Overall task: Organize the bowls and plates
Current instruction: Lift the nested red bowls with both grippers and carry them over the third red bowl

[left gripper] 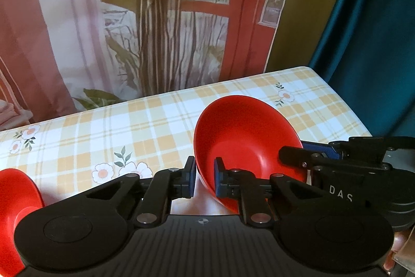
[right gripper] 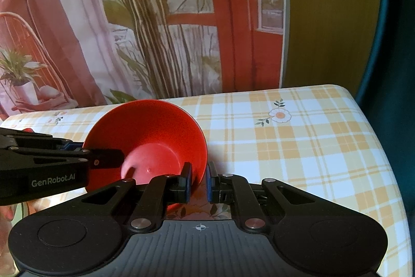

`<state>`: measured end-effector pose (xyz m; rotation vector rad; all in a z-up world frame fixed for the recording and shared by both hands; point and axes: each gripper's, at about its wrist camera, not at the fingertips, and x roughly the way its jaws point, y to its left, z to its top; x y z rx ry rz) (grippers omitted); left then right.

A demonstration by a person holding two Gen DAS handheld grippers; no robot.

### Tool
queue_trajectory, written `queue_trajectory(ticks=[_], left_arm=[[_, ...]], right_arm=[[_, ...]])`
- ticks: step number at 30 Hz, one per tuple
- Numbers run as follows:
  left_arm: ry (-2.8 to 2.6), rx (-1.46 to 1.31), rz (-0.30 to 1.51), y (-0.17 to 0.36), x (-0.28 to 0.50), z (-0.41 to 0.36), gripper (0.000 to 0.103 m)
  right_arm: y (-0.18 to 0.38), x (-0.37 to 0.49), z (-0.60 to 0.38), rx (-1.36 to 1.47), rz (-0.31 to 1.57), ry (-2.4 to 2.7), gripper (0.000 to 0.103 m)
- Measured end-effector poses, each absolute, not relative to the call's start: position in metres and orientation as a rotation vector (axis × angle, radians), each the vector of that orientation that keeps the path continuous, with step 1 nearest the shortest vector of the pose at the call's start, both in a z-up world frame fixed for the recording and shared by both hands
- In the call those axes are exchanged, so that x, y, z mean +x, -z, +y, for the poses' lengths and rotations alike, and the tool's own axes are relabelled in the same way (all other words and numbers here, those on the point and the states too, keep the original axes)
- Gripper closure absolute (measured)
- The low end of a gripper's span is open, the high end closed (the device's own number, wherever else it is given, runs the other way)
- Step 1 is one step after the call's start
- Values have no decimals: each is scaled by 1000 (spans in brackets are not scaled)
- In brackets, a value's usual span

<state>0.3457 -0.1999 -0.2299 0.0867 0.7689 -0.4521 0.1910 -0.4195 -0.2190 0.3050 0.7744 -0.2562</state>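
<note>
Left gripper: closed on the near rim of the red bowl; one blue pad outside the wall, one inside. In the right wrist view it enters from the left edge, reaching into the same bowl.

Right gripper: also clamped on that bowl's rim, left pad inside, right pad outside. In the left wrist view it comes in from the right, finger over the far rim.

Bowl position: held by both grippers at opposite rim points, tilted steeply with the opening turned towards the left wrist camera. Cannot tell whether its base touches the table.

Second red piece: at the left edge of the left wrist view, cut off by the frame and partly behind the gripper body; bowl or plate cannot be told.

Table: covered by a yellow-and-white check cloth with daisy prints.

Edges: far edge runs just below the printed backdrop; the rounded right-hand corner falls away towards a teal curtain.

Open room: bare cloth to the right of the bowl out to the corner, and behind it to the far edge; bare cloth also between the bowl and the second red piece.

Count: grippers 2; red bowls fully seen 1; further red pieces partly seen 1; table 1.
</note>
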Motion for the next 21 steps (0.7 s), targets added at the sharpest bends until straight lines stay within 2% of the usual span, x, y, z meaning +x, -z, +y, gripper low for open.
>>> queue_trajectory(ticks=[21], left_arm=[[450, 22, 721, 186, 299, -156, 87]], right_arm=[[159, 174, -377, 237, 734, 234, 93]])
